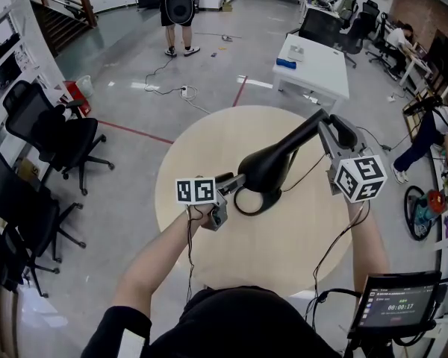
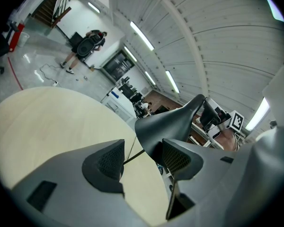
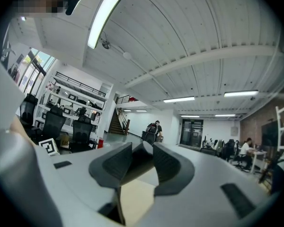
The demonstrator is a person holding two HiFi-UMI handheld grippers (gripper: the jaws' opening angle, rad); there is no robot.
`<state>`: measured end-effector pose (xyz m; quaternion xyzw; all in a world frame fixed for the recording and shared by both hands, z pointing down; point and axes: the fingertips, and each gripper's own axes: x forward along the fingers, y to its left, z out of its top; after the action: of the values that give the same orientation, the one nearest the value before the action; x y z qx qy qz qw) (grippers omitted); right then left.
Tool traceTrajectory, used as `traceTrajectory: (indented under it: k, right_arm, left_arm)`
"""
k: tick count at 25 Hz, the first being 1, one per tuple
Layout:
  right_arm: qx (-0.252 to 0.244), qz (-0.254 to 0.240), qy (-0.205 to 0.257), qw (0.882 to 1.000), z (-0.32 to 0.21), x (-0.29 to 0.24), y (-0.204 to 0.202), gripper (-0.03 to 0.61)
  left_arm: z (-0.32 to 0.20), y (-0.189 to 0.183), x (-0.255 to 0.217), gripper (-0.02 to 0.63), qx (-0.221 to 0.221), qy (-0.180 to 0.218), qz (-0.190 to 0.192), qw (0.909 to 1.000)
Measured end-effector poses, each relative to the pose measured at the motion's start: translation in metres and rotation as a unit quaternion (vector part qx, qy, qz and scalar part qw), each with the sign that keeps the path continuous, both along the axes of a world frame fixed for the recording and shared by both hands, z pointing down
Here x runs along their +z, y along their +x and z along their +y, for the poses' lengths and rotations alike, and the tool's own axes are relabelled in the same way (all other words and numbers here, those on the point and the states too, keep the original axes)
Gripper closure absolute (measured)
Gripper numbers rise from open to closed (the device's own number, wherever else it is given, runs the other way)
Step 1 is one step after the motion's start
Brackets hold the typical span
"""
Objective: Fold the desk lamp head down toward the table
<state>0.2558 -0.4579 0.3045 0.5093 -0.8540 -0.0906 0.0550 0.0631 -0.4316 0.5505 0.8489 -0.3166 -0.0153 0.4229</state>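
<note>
head view steeply down on round table [image 1: 209, 148], gripper views close, low across that same table

In the head view the lamp head [image 1: 267, 166] covers part of the base ring [image 1: 244, 209] and the tips of the left gripper [image 1: 231, 180], so contact there cannot be told. The top end of the lamp arm [image 1: 302, 130] is hidden inside the right gripper [image 1: 325, 119]. In the right gripper view only a dark sliver of that arm shows between the pads [image 3: 114, 163]. The top edge cuts off the head of the standing person [image 1: 179, 10]. Most print on the screen [image 1: 397, 303] is too small to read.
</note>
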Motion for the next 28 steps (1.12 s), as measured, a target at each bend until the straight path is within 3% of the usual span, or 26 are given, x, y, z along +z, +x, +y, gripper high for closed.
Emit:
traceTrajectory:
  k: [9,17,21,26,28]
  right_arm:
    - [-0.001,-0.007,-0.003,1.0,-0.003,0.001,0.003,0.436]
    - [0.009,-0.041,-0.015,0.999,-0.008,0.002,0.013,0.436]
    - [0.028,-0.082,-0.023,0.996,-0.004,0.009,0.031,0.436]
    - [0.013,-0.099,-0.055,0.993,0.01,0.037,0.029,0.436]
    - [0.006,-0.11,-0.067,0.992,0.019,0.047,0.025,0.439]
  left_arm:
    - [-0.003,0.002,0.001,0.357,-0.003,0.0,-0.012,0.9999]
    - [-0.001,-0.001,-0.004,0.357,-0.005,0.02,-0.084,0.9963]
    - [0.008,-0.006,-0.013,0.357,-0.01,0.029,-0.075,0.9967]
    - [0.027,-0.018,-0.022,0.357,-0.027,0.017,-0.038,0.9988]
    - [0.041,-0.018,-0.028,0.357,-0.026,0.036,-0.038,0.9983]
